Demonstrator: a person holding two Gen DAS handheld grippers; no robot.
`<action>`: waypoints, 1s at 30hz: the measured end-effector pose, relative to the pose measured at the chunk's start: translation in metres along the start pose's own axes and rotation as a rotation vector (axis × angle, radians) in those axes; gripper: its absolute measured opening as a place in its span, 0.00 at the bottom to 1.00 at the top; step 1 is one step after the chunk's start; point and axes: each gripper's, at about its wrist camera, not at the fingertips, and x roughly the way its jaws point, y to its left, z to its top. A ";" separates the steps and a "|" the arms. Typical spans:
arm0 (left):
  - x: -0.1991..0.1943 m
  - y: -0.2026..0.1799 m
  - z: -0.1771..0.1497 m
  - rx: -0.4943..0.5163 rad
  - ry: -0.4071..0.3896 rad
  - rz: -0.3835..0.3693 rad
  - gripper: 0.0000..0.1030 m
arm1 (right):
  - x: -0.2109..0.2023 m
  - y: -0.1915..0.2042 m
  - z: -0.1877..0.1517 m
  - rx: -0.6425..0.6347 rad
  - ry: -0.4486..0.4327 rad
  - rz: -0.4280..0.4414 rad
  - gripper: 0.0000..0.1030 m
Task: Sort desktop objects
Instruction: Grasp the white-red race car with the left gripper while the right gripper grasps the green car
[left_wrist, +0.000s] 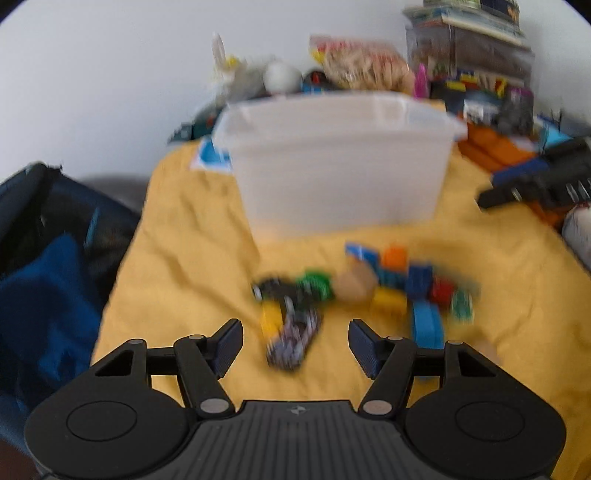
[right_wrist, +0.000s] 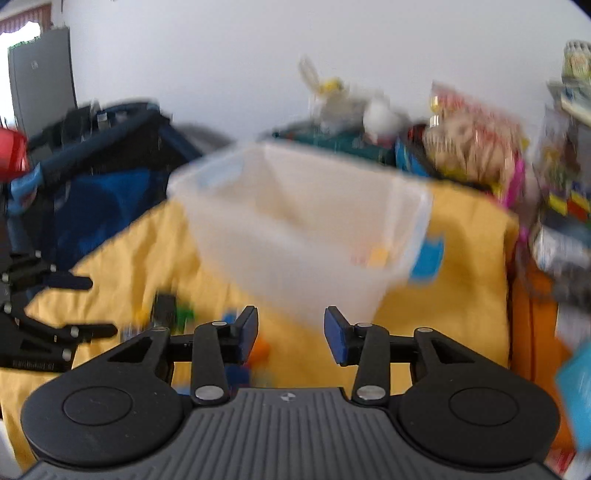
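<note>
Now you are holding both the left gripper (left_wrist: 295, 345) and the right gripper (right_wrist: 290, 334) with fingers open and empty above the scattered toy blocks (left_wrist: 399, 284) before the translucent bin (left_wrist: 340, 162).

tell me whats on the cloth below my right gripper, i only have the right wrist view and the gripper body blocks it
Observer: The left wrist view shows a pile of small toys on the yellow cloth, in front of the clear bin.
Operator: anything lined up with the left gripper
Observer: A dark patterned toy lies just ahead of the left gripper, in line with the gap between its open jaws, not gripped.
Operator: whats at the right end of the pile
Observer: A blue block with a small green piece beside it.
</note>
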 end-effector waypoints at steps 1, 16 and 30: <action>0.004 -0.001 -0.004 0.012 0.006 0.006 0.65 | 0.004 0.004 -0.013 0.011 0.032 0.012 0.42; 0.050 -0.006 -0.010 0.093 0.053 -0.087 0.32 | 0.001 0.025 -0.050 -0.006 0.110 0.047 0.35; -0.026 -0.036 -0.075 -0.008 0.165 -0.073 0.32 | 0.071 0.119 0.005 -0.485 -0.032 0.151 0.35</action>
